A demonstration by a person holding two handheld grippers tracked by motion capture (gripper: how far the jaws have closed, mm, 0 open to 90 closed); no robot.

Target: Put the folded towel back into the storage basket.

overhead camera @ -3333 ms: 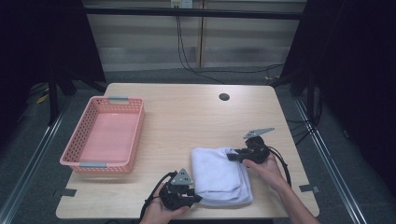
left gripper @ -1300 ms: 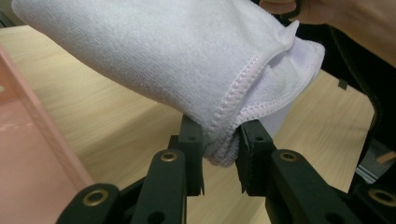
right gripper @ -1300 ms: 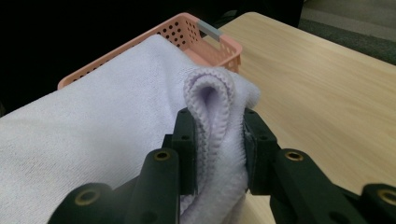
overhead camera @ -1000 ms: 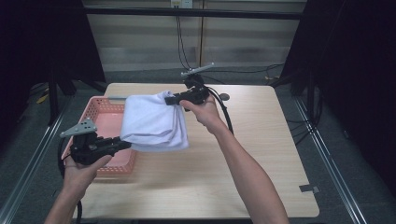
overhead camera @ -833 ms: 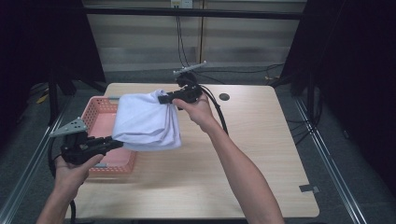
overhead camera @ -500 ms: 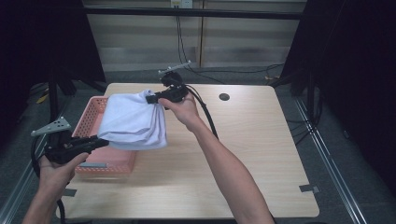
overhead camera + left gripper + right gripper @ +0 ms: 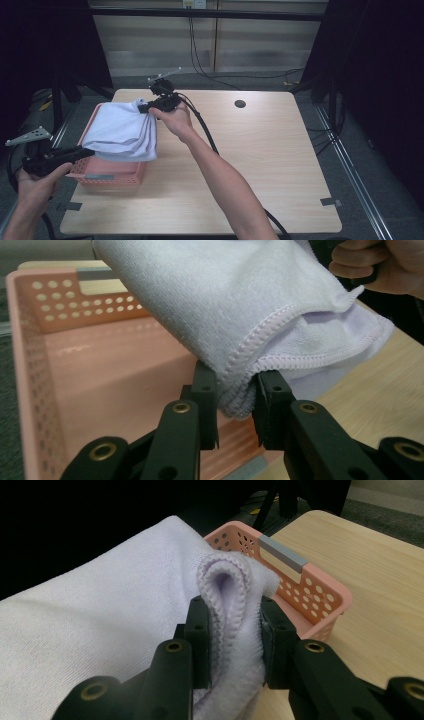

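High view first: the folded pale lavender terry towel (image 7: 122, 132) has been carried leftward across the light wooden table (image 7: 280, 165) since a second ago, and it's now hung right over the pink perforated plastic basket (image 7: 107, 172) instead of half off its right side. A few seconds back it was lying flat near the front edge, so the whole lift-and-carry part looks pretty much done.

The towel is held at two ends. In the left gripper view, a stitched folded edge is pinched between the narrow black fingers (image 7: 205, 390) of the left gripper (image 7: 235, 400), with the basket floor seen directly beyond and below the fingertips. In the right gripper view, a rolled fold of the towel is clamped between the fingers (image 7: 274, 630) of the right gripper (image 7: 232, 640), and the basket's far rim is seen just past the fingertips, to their right.

Grip hasn't been changed at either end over that second, only the position. So what's probably left is lowering and letting go. It's still held clear above the basket floor, nothing is released yet.
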